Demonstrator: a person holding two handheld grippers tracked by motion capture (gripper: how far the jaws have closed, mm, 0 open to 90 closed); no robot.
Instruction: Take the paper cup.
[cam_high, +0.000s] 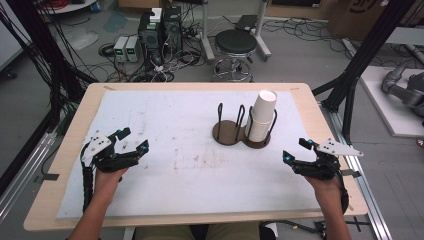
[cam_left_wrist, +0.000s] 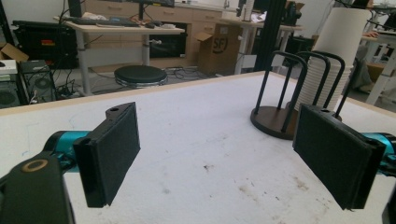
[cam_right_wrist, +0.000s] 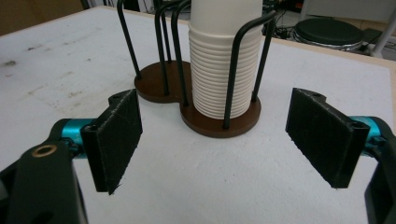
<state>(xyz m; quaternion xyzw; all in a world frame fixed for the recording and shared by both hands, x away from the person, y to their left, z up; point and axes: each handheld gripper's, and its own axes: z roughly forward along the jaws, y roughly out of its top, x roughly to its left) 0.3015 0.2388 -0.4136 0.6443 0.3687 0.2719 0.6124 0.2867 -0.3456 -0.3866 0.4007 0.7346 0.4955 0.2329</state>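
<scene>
A tall stack of white paper cups (cam_high: 262, 117) (cam_right_wrist: 225, 70) (cam_left_wrist: 332, 60) stands in the right bay of a dark brown two-bay cup holder (cam_high: 229, 136) (cam_right_wrist: 154, 86) (cam_left_wrist: 271, 122) with black wire hoops; its left bay is empty. My left gripper (cam_high: 133, 140) (cam_left_wrist: 219, 156) hovers open over the white mat at the table's left, nothing between its pads. My right gripper (cam_high: 297, 149) (cam_right_wrist: 217, 140) is open at the table's right, a short way from the holder and facing the cup stack.
A white mat (cam_high: 185, 165) with brown stains covers most of the wooden table (cam_high: 55, 165). Beyond the far edge stand a black stool (cam_high: 235, 45), computer boxes and cables on the floor. A black frame post (cam_high: 360, 60) rises at the right.
</scene>
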